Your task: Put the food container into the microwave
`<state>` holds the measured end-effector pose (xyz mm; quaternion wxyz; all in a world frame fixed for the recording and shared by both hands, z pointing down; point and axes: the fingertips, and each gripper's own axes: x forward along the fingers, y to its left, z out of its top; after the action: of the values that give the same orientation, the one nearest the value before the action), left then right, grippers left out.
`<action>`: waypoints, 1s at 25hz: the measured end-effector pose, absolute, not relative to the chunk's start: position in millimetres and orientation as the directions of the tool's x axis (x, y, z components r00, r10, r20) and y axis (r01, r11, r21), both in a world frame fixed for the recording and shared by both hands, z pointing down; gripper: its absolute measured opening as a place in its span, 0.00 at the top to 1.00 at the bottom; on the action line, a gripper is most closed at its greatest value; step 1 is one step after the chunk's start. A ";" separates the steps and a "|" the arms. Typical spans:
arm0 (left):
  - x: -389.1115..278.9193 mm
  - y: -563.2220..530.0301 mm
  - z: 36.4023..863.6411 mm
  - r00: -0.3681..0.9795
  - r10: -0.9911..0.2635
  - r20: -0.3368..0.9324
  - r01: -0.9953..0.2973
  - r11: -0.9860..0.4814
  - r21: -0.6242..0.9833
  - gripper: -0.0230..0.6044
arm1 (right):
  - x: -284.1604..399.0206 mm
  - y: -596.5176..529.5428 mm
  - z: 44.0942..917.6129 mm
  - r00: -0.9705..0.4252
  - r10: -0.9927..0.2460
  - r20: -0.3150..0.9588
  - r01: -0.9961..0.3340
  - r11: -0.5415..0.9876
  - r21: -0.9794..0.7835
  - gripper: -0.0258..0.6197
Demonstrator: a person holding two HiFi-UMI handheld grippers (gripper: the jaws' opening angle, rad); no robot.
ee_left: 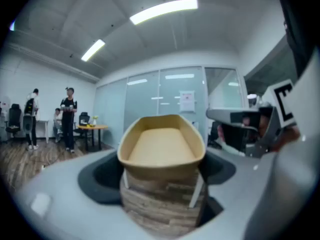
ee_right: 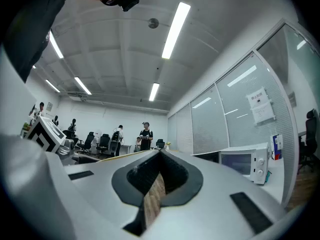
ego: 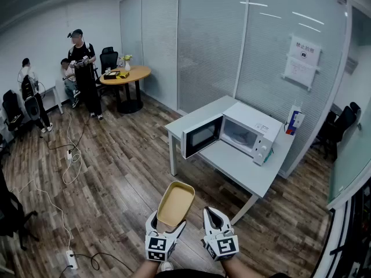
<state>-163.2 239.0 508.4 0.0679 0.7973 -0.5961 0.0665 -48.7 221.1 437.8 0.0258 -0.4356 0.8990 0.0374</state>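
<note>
Left claw [ego: 167, 227]: pinched on the near short end of the food container [ego: 175, 203], an empty tan open tray carried above the floor. Right claw [ego: 216, 220]: pressed together, nothing held. Microwave [ego: 250, 133]: door open, at one o'clock, well apart. The container is judged light, thin-walled and easily crushed; a rim-end hold is advised.

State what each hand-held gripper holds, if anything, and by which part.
The left hand-held gripper clamps the tan oblong food container by its near end. The right hand-held gripper is shut, empty.
</note>
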 end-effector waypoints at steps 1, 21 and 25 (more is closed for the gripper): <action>-164.6 237.7 507.6 0.280 -0.942 0.184 -0.960 -0.279 0.030 0.22 | -49.9 219.6 437.6 -0.618 -0.782 -0.080 -0.786 0.616 0.048 0.96; -214.1 210.5 507.3 0.355 -0.919 0.172 -0.934 -0.358 0.015 0.22 | -94.6 193.3 432.1 -0.544 -0.829 -0.129 -0.839 0.542 0.054 0.96; -219.5 206.1 513.5 0.378 -0.909 0.176 -0.924 -0.381 0.023 0.22 | -99.8 191.6 438.1 -0.518 -0.847 -0.121 -0.855 0.517 0.040 0.96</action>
<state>-219.5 206.1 513.5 0.0586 0.8281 -0.5534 0.0671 -99.8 191.6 438.1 0.0430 -0.4889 0.8700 0.0470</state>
